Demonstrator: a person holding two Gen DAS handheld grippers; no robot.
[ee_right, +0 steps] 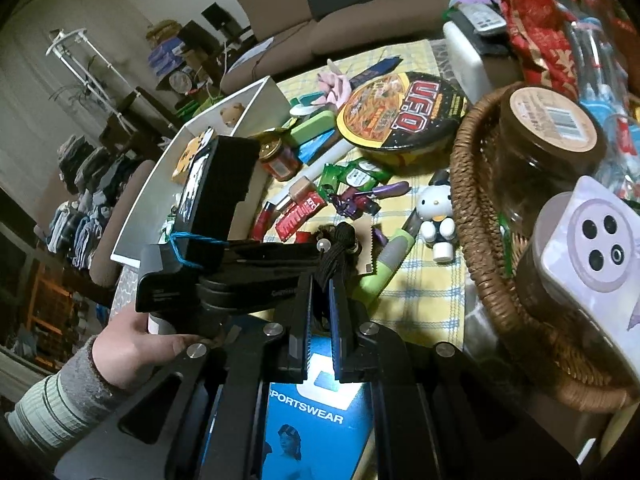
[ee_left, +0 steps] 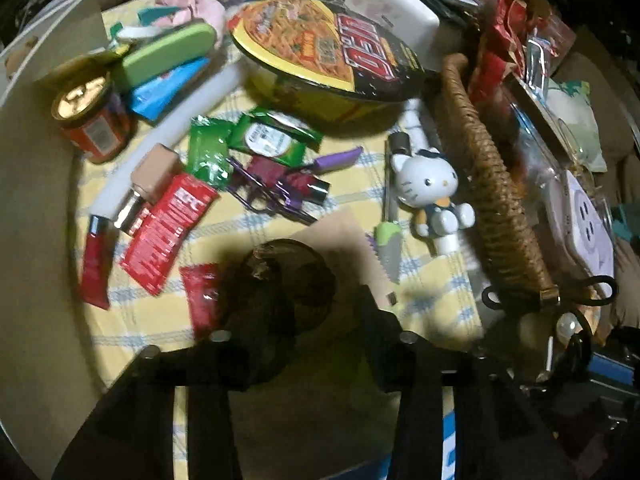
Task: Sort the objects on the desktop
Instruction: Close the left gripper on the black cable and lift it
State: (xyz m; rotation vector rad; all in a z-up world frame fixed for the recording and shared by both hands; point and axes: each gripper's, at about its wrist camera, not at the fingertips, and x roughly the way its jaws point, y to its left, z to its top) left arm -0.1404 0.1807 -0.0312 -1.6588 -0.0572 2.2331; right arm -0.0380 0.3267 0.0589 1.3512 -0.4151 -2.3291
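We hold a soft, light black cord bundle [ee_right: 340, 248] pinched between our right gripper's [ee_right: 322, 280] closed fingers; our left gripper [ee_left: 304, 304] stands partly open around a dark lump [ee_left: 280, 276], grip unclear.

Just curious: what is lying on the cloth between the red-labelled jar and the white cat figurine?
Green snack packets, a purple toy and a long white stick; the left wrist view shows it best.

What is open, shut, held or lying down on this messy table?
red sauce jar, upright, gold lid on
noodle bowl, lid on
green case, shut
big jar, lidded, tipped in the basket
right claw, shut on a black cord
left claw, at a dark brown lump, grip unclear
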